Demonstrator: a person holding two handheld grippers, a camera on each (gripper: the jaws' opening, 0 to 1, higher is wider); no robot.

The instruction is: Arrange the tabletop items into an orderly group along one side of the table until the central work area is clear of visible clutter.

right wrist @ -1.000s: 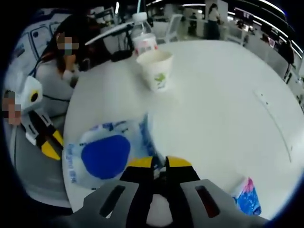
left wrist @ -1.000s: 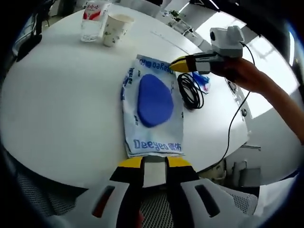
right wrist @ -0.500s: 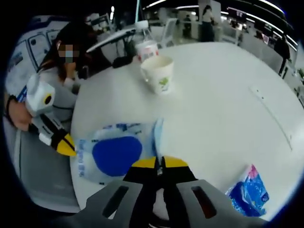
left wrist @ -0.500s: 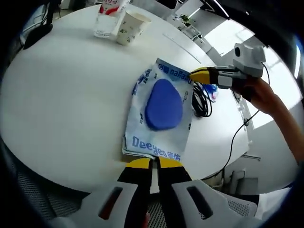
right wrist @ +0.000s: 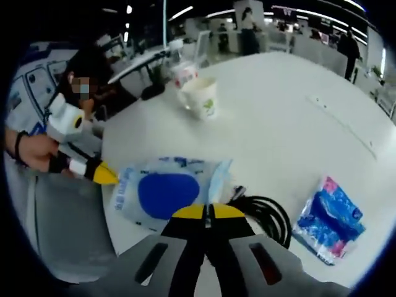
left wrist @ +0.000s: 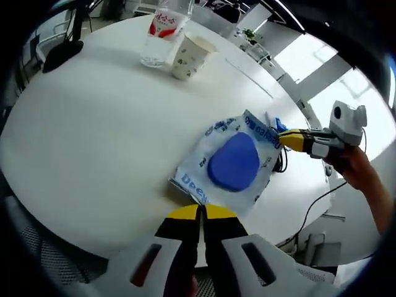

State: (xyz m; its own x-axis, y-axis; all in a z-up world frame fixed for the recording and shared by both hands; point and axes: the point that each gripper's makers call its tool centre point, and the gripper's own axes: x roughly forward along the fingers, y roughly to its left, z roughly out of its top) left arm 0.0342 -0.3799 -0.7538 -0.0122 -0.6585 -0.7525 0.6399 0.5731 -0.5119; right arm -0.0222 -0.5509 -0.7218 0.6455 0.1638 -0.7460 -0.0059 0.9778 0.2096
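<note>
Since a second ago the white wet-wipe pack with the blue oval lid (left wrist: 234, 164) has turned on the round white worktop (left wrist: 93, 136): its long axis, which ran straight away from the left claw (left wrist: 199, 213), now lies on a slant in the left gripper view, from the near corner at that claw's tips toward the right claw (left wrist: 286, 138) at the far corner. The left claw's yellow-tipped jaws are pressed together at the pack's near edge, and whether they pinch the wrapper cannot be told. In the right gripper view the right claw (right wrist: 206, 212) is likewise closed, its tips at the pack's (right wrist: 167, 190) edge, with the left claw (right wrist: 105, 176) touching the pack's opposite end, so the pack stretches between the two. A coiled black cable (right wrist: 263, 213) lies just beside the pack, and a small blue and pink packet (right wrist: 328, 221) sits near it toward the worktop's edge. Well apart, a white paper cup with a green print (left wrist: 190, 57) stands upright just beside a clear plastic bottle with a red label (left wrist: 161, 34).
</note>
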